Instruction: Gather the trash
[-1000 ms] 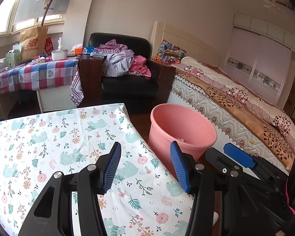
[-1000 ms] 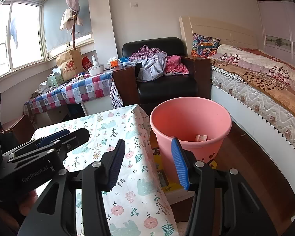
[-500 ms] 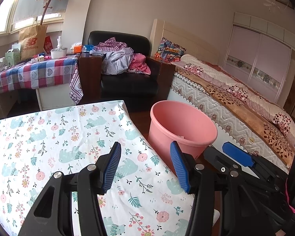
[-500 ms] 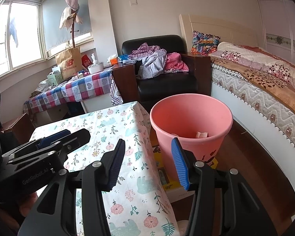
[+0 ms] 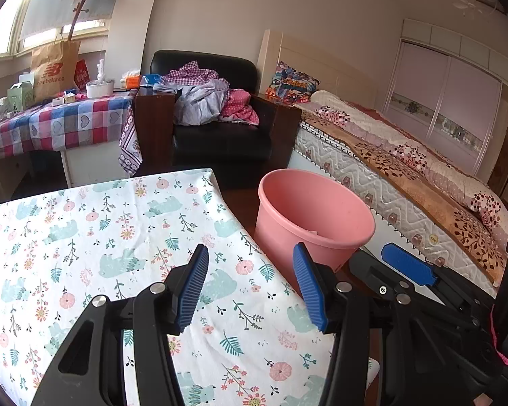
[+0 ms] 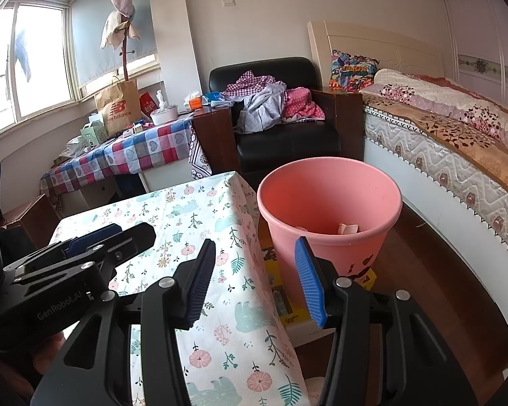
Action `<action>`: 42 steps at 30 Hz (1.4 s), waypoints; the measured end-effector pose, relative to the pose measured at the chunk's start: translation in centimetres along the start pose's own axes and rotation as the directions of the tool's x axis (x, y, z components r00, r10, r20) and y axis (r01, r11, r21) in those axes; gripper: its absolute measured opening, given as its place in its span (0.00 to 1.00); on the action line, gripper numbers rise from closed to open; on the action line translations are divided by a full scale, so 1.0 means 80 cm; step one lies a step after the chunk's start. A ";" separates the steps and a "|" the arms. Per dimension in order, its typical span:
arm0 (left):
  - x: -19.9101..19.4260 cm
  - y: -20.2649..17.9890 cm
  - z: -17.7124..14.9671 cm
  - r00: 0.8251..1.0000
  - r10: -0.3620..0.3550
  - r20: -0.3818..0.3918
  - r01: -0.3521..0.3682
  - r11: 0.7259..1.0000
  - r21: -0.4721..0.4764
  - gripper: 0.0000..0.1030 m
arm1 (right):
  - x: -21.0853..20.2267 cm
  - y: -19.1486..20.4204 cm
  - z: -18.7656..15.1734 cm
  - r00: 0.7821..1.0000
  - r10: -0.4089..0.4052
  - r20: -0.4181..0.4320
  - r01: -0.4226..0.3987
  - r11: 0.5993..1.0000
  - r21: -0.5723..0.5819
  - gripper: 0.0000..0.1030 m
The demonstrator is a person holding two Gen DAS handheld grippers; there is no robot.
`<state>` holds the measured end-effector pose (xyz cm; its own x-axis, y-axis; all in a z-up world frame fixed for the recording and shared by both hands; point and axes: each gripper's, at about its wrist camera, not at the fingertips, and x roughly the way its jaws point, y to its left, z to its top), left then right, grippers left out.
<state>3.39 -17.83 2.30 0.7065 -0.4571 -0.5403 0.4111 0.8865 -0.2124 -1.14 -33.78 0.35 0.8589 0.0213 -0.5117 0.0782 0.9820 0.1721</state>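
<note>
Both claws gape empty: left gripper (image 5: 250, 287), right gripper (image 6: 255, 277); pink bin (image 6: 328, 209) at one o'clock, scraps (image 6: 347, 228) inside.

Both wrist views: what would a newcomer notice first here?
The pink bucket stands on the floor between the floral-cloth table and the bed, with pale scraps inside. Both the left gripper and right gripper are open and empty.
</note>
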 end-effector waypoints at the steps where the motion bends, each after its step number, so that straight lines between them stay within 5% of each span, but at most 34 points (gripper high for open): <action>1: 0.001 0.000 0.000 1.000 0.001 -0.001 -0.001 1.000 0.000 0.50 | 0.000 0.000 0.000 1.000 -0.001 -0.001 0.001 1.000 0.000 0.48; 42: 0.007 0.007 -0.005 0.999 0.027 -0.027 -0.027 0.999 -0.016 0.49 | 0.010 0.001 -0.017 1.000 0.004 -0.024 -0.004 1.000 -0.010 0.48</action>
<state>3.76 -17.52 1.55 0.7015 -0.4310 -0.5675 0.3823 0.8997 -0.2106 -1.13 -33.43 -1.16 0.8466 0.0298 -0.5314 0.0694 0.9837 0.1659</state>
